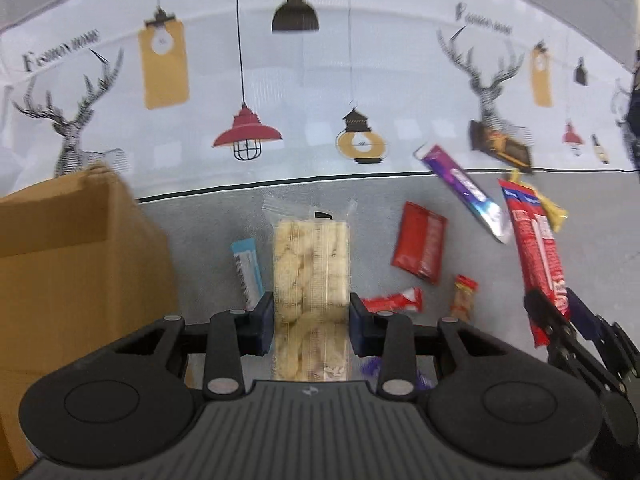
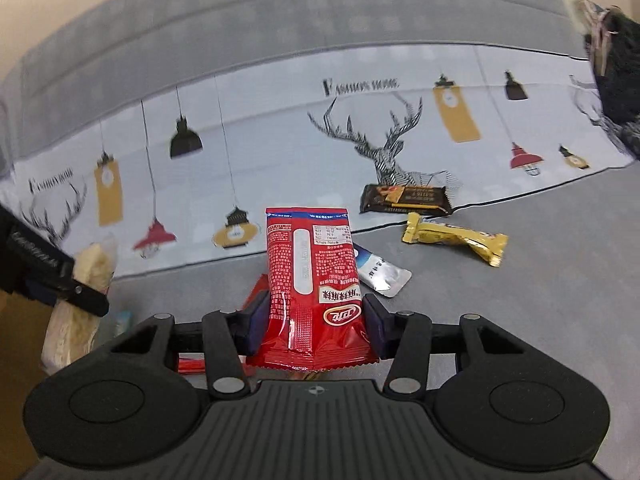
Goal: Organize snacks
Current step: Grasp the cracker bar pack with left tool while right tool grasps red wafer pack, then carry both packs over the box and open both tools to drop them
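My left gripper (image 1: pixel 311 320) is shut on a clear pack of pale puffed rice cakes (image 1: pixel 310 264), held above the grey cloth. My right gripper (image 2: pixel 314 316) is shut on a long red snack packet (image 2: pixel 314 276), also lifted. In the left wrist view the right gripper (image 1: pixel 560 312) shows at the right edge with the red packet (image 1: pixel 536 240). In the right wrist view the left gripper (image 2: pixel 80 292) shows at the left with the rice cake pack (image 2: pixel 80 308). A brown cardboard box (image 1: pixel 72 264) stands at the left.
Loose snacks lie on the cloth: a blue bar (image 1: pixel 246 272), a red pouch (image 1: pixel 422 248), a small red wrapper (image 1: pixel 394 300), a purple bar (image 1: pixel 464 188), a dark chocolate bar (image 2: pixel 404 198), a yellow bar (image 2: pixel 452 238). A printed cloth (image 1: pixel 320 92) lies behind.
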Demonstrator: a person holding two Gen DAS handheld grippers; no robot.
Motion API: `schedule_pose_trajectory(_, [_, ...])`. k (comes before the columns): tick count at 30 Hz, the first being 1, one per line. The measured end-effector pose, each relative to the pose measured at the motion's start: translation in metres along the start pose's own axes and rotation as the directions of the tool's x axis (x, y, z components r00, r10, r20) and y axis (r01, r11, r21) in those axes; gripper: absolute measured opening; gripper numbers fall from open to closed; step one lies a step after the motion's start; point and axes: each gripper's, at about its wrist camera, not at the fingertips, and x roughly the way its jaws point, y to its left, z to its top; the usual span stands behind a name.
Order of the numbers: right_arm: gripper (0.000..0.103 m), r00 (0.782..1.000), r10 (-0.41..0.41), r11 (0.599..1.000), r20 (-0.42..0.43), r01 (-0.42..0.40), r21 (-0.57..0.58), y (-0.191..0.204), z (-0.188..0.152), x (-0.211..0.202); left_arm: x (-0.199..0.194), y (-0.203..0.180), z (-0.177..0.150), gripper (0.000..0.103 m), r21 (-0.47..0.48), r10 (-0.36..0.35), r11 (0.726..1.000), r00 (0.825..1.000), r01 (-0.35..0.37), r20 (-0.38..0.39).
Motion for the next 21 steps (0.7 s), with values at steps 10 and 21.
schedule_pose_trajectory(10, [0.051, 0.990, 0.135, 0.987, 0.042, -0.138, 0.079, 0.047, -0.005, -0.091, -0.103, 0.028, -0.075, 0.041, -0.011, 0.025, 1.000, 0.997, -0.024, 0.077])
schedule_pose_trajectory(21, [0.051, 0.957, 0.285, 0.958, 0.058, -0.285, -0.016, 0.137, -0.021, -0.185, -0.170, 0.107, -0.145, 0.041, -0.107, 0.107, 0.990, 0.989, -0.097, 0.101])
